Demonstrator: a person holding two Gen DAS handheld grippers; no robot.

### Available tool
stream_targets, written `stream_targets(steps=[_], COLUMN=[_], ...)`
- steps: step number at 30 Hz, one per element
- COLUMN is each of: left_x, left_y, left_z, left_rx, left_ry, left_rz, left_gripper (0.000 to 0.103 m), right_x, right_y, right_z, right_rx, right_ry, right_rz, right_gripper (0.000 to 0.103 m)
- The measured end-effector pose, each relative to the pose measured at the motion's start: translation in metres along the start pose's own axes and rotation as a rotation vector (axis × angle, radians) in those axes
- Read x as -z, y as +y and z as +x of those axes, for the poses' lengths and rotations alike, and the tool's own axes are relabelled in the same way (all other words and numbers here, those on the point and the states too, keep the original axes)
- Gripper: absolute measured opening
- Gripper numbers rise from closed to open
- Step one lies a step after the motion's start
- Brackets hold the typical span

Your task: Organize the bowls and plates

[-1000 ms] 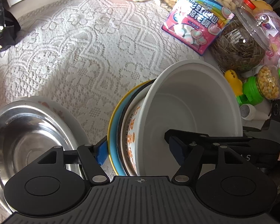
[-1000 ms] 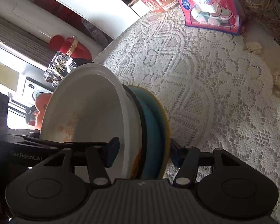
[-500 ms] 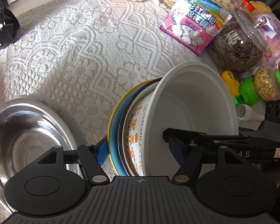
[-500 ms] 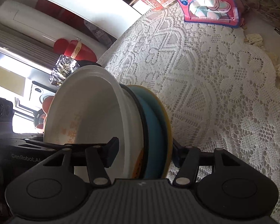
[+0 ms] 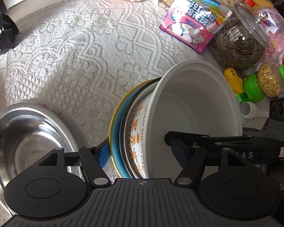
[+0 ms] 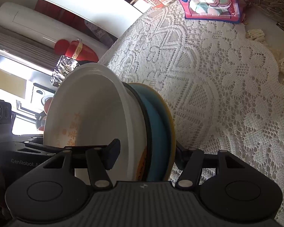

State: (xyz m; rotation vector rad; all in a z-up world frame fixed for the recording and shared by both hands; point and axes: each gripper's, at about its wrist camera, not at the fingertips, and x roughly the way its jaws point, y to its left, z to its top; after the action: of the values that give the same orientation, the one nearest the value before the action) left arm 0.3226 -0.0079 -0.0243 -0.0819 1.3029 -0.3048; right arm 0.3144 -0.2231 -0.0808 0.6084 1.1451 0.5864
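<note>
Across the frame the lace tablecloth (image 5: 70, 53) is spreading; at lower left a steel bowl (image 5: 22, 141) is sitting. At centre, my left gripper (image 5: 140, 151) and right gripper (image 6: 145, 155) are both clamping the tilted bowl stack (image 5: 179, 117).

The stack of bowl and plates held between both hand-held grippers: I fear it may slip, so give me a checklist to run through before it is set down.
1. Left hand-held gripper clamps the stack, one finger inside the white bowl, one behind the yellow plate: ok.
2. Right hand-held gripper clamps it likewise: ok.
3. Bowl seated against the blue plate, no visible gap: ok.
4. Stack level: not ok, it is tipped on edge.
5. Steel bowl on its white plate apart from the stack: ok.
6. Lace tablecloth bare beneath: cannot tell.
</note>
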Motion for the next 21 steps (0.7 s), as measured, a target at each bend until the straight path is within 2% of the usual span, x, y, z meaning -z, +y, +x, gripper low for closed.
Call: stream_targets(steps=[2,9,21], left_x=[-0.0014,-0.0014,-0.0007], left_y=[0.0007,0.0029,0.0047], left_z=[0.0025,0.0045,0.0058], left_rx=[-0.007,-0.023,-0.027], left_ry=[0.001,0.004,-0.005], left_rz=[-0.007,0.0,-0.004], left_gripper=[0.071,0.066,0.066], right_x=[0.0008,-0.0015,-0.0013], right_y=[0.0037,0.0,0.0], right_z=[0.0011,0.0037,0.0057], right_rx=[0.02,0.003,0.008], right_ry=[0.004,0.029,0.032], right_rz=[-0.012,0.017,0.026], right_gripper=[0.058,0.057,0.056])
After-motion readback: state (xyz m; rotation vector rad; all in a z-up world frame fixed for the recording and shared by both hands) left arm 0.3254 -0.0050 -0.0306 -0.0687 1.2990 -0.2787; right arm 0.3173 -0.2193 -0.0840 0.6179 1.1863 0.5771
